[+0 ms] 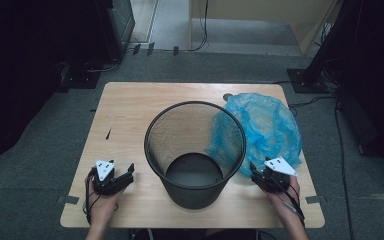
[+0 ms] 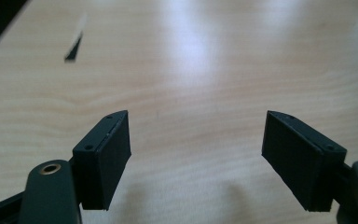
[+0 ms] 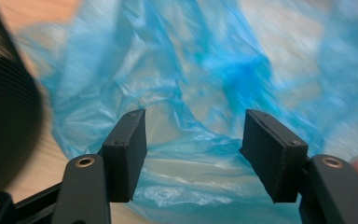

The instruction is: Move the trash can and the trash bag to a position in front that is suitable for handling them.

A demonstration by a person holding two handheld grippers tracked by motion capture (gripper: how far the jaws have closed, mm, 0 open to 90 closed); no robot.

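Right gripper (image 1: 256, 171) sits near the table's near right corner in the high view, its jaws parted and pointing at the near edge of a blue plastic bag (image 1: 265, 127). That bag lies crumpled on the right side of the wooden table (image 1: 130, 100), thin and translucent, heaped in soft folds, its left part pressed against the black mesh wastebasket (image 1: 195, 150) that stands upright at the middle of the table. Through the mesh the blue shows dimly. On the near left, the left gripper (image 1: 128, 172) rests low over bare wood, held in a hand (image 1: 101, 202), well apart from the basket and the bag.

From the left gripper view, the left gripper (image 2: 196, 149) has its jaws wide — nothing between them but pale wood grain, with a small dark mark (image 2: 73, 49) on the table farther off. The bag and the basket are out of this frame.

From the right gripper view, the right gripper (image 3: 193, 154) stands about half open, the glossy blue film (image 3: 205, 70) lying between and beyond the jaws; the pads do not press on it. This close view gives the wrinkles and pale sheen of the plastic, somewhat blurred — and the basket's dark mesh wall (image 3: 4, 116) at the left.
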